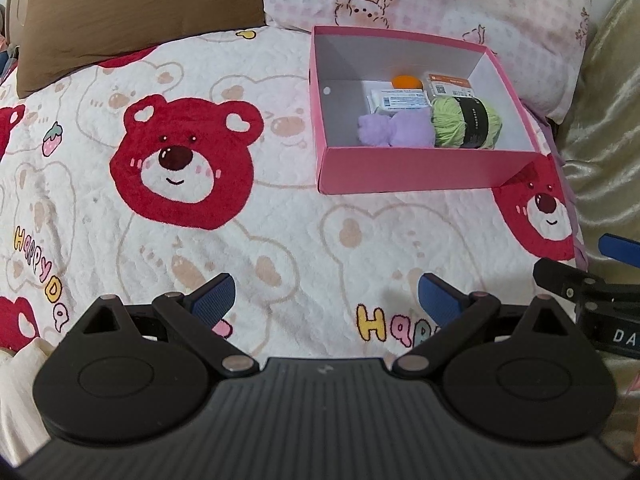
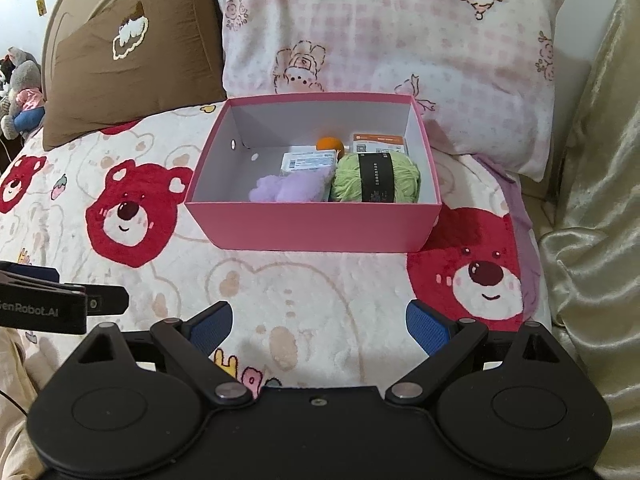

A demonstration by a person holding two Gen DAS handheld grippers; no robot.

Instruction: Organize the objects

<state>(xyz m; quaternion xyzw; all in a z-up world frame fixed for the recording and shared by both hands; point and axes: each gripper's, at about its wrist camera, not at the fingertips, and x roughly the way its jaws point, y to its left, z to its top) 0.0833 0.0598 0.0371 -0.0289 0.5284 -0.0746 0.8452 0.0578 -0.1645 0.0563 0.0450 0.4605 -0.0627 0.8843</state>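
Note:
A pink box (image 1: 408,172) (image 2: 316,224) stands on the bear-print bedspread with its top uncovered. Inside lie a green yarn ball (image 1: 466,122) (image 2: 378,178) with a black band, a purple fluffy item (image 1: 394,130) (image 2: 290,188), a white packet (image 1: 400,100) (image 2: 306,160), an orange-and-white packet (image 1: 450,84) (image 2: 378,142) and an orange ball (image 1: 407,81) (image 2: 330,143). My left gripper (image 1: 325,302) hovers open over the bedspread, near and left of the box. My right gripper (image 2: 319,328) is open too, in front of the box. Neither holds anything.
A brown pillow (image 1: 132,16) (image 2: 132,64) and a pink checked pillow (image 1: 440,4) (image 2: 380,36) lean behind the box. A gold curtain (image 2: 592,200) hangs at the right. Stuffed toys (image 2: 20,88) sit far left. Each gripper's side shows at the other view's edge.

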